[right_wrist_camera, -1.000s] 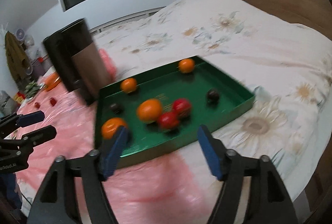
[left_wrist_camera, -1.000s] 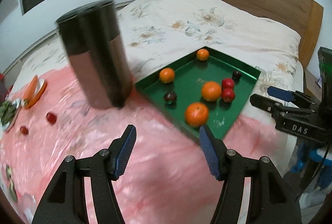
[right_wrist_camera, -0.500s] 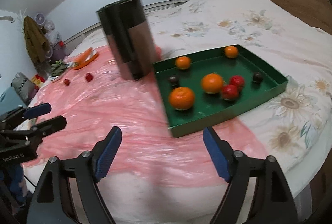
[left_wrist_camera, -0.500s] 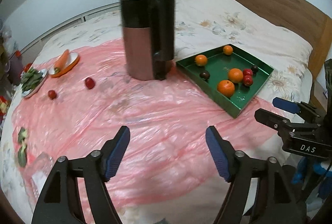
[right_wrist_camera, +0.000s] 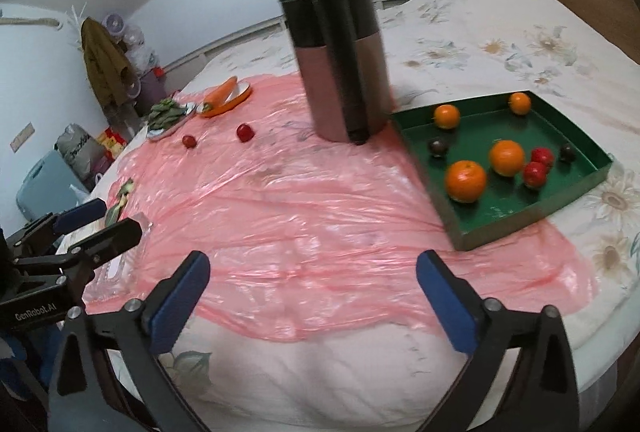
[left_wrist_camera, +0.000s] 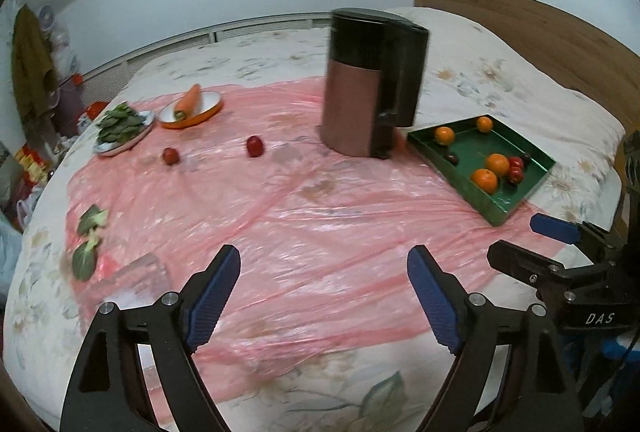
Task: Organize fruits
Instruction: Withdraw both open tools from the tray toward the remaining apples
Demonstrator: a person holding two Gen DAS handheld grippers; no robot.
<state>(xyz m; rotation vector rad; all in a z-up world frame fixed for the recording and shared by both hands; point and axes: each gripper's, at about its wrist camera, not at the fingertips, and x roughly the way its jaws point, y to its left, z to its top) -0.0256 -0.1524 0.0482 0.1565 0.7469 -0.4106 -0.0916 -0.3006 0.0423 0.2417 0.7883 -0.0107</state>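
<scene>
A green tray (left_wrist_camera: 507, 212) (right_wrist_camera: 516, 232) lies on the bed at the right and holds several oranges (right_wrist_camera: 466, 180), red fruits (right_wrist_camera: 536, 173) and dark fruits. Two red fruits (left_wrist_camera: 255, 146) (left_wrist_camera: 170, 155) lie loose on the pink plastic sheet (left_wrist_camera: 300, 232), far left of the tray; they also show in the right wrist view (right_wrist_camera: 245, 132) (right_wrist_camera: 189, 141). My left gripper (left_wrist_camera: 323, 292) is open and empty above the near part of the sheet. My right gripper (right_wrist_camera: 314, 296) is open and empty, near the bed's front edge.
A tall black and copper appliance (left_wrist_camera: 370, 87) (right_wrist_camera: 340, 67) stands between the tray and the loose fruits. A plate with a carrot (left_wrist_camera: 190, 107) and a plate of greens (left_wrist_camera: 122, 127) sit at the far left. Leaves (left_wrist_camera: 90, 240) and a clear plastic piece (left_wrist_camera: 136, 284) lie near left. A wooden headboard (left_wrist_camera: 540, 31) stands right.
Both grippers have pulled back from the tray and turned left, so more of the bed, the loose red fruits and the plates have come into view. Both stay open and empty.
</scene>
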